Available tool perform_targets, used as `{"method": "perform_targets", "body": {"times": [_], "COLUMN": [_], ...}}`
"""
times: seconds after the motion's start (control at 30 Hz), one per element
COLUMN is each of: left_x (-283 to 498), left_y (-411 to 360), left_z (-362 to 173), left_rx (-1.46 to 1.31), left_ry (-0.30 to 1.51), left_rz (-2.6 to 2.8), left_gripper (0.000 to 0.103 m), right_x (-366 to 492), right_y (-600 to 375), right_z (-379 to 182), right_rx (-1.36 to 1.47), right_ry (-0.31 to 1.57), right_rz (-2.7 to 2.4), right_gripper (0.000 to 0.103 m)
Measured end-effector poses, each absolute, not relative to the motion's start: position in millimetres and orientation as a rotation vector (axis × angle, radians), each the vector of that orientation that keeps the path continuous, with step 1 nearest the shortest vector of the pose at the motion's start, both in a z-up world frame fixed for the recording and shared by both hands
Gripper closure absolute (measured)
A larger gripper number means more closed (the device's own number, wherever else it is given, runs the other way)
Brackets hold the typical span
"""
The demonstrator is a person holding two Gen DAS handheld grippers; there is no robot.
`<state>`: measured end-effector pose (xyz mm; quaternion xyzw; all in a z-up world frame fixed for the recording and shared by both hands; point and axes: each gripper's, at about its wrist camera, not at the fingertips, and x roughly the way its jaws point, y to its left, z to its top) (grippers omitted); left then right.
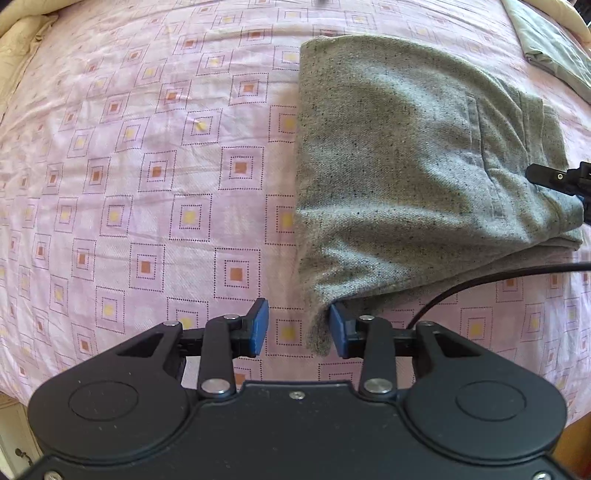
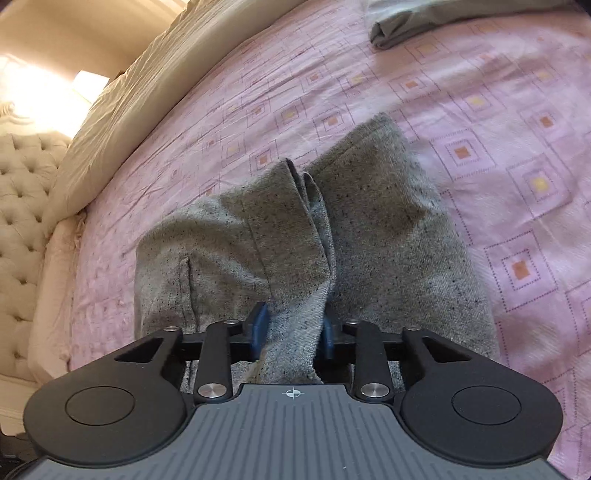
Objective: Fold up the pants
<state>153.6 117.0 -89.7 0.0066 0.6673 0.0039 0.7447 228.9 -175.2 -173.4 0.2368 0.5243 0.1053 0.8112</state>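
Note:
The grey speckled pants (image 1: 399, 177) lie folded on the pink patterned bedsheet (image 1: 147, 166). In the left wrist view my left gripper (image 1: 298, 330) points down at their near left corner. Its blue pads (image 1: 259, 326) stand apart: the cloth's corner lies against the right pad and bare sheet shows beside the left one. In the right wrist view my right gripper (image 2: 292, 328) has a bunched fold of the pants (image 2: 388, 240) pinched between its pads (image 2: 259, 325). A black part of that gripper (image 1: 554, 179) reaches onto the pants from the right edge of the left wrist view.
Another grey-green folded cloth (image 1: 546, 44) (image 2: 399, 29) lies at the far side of the bed. A beige duvet (image 2: 110, 129) and a tufted headboard (image 2: 22, 203) border the sheet. A black cable (image 1: 480, 280) crosses the pants' near edge.

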Motion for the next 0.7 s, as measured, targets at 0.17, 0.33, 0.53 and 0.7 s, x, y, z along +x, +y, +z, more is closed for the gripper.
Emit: {"method": "perform_targets", "body": {"times": [0.17,0.33,0.53,0.7], "left_x": [154.0,153.8,154.9,161.7], "left_y": [121.5,121.2,117.7,113.7], "left_z": [-87.4,-83.0,-76.1,-73.1], "left_rx": [0.001,0.008,0.005,0.019], "left_ry": [1.462,1.438,1.412,1.403], "left_rz": [0.023,0.031,0.039,0.042], "left_gripper": [0.057,0.057,0.057,0.057], "right_x": [219.3,212.3,226.0,230.9], "right_y": [-157.4,-160.3,-191.9,-204.2], "right_z": [-127.3,-80.2,-127.6,-153.7], "right_rx": [0.349,0.229,0.120,0.159], "right_ry": [1.029,0.920,1.022,1.073], "right_rz": [0.286,0.304,0.137,0.055], "right_gripper": [0.091,0.098,0.097,0.096]}}
